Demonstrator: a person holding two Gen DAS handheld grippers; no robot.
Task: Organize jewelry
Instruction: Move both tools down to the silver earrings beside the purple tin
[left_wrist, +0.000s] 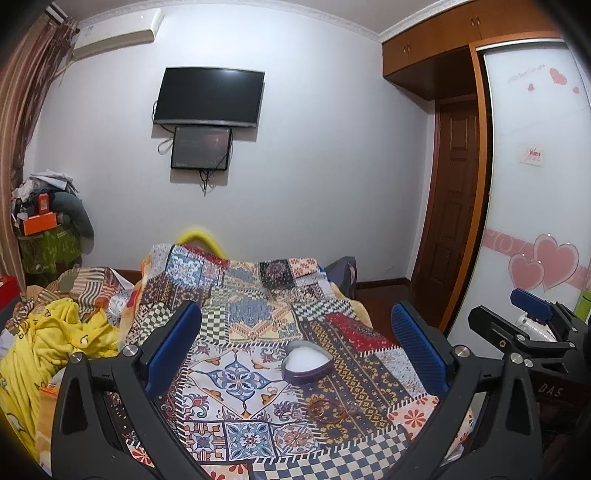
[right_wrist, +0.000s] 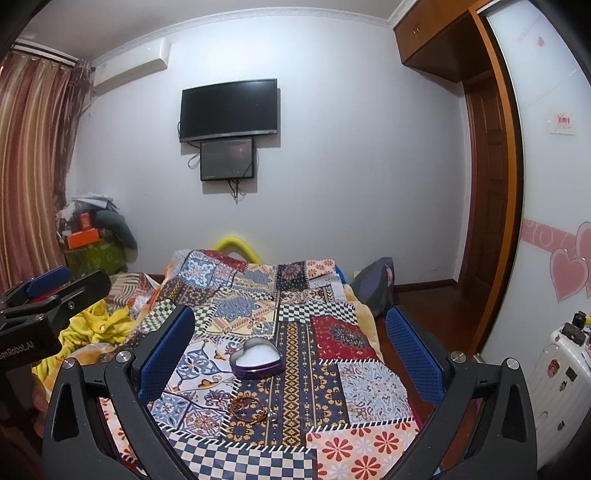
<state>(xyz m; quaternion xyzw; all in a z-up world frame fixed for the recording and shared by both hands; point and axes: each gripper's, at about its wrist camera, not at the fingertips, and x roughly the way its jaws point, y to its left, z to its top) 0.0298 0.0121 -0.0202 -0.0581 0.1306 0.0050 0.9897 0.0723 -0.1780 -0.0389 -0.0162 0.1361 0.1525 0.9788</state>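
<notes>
A heart-shaped box (left_wrist: 306, 361) is sitting open on the bed (left_wrist: 258, 369), with a purple wall and a white lining inside. Just nearer the cameras than the box, a small heap of jewelry (left_wrist: 330, 408) is lying on the patchwork cover: thin reddish-brown bangles, overlapping, with a small silvery piece at their right edge. The heap is near the box but not touching it.

The left gripper (left_wrist: 299, 350) is hovering over the bed with its blue pads spread wide and nothing between them; the box is showing in the gap. The right gripper (right_wrist: 291, 350) is likewise released and empty, framing both the box and the jewelry (right_wrist: 250, 406).

Around the box the cover is lying flat and free on all sides. Right of the box the bed is ending at a blanket edge, with dark floor beyond. Left of the box a yellow cloth (left_wrist: 55, 343) is bunched up.

The left view is showing the right gripper (left_wrist: 532, 314) far to the right of the box. The right view is showing the left gripper (right_wrist: 48, 284) well to the left of the box (right_wrist: 256, 360), and, far to the right of it, a white suitcase (right_wrist: 561, 373) that the left view does not show.
</notes>
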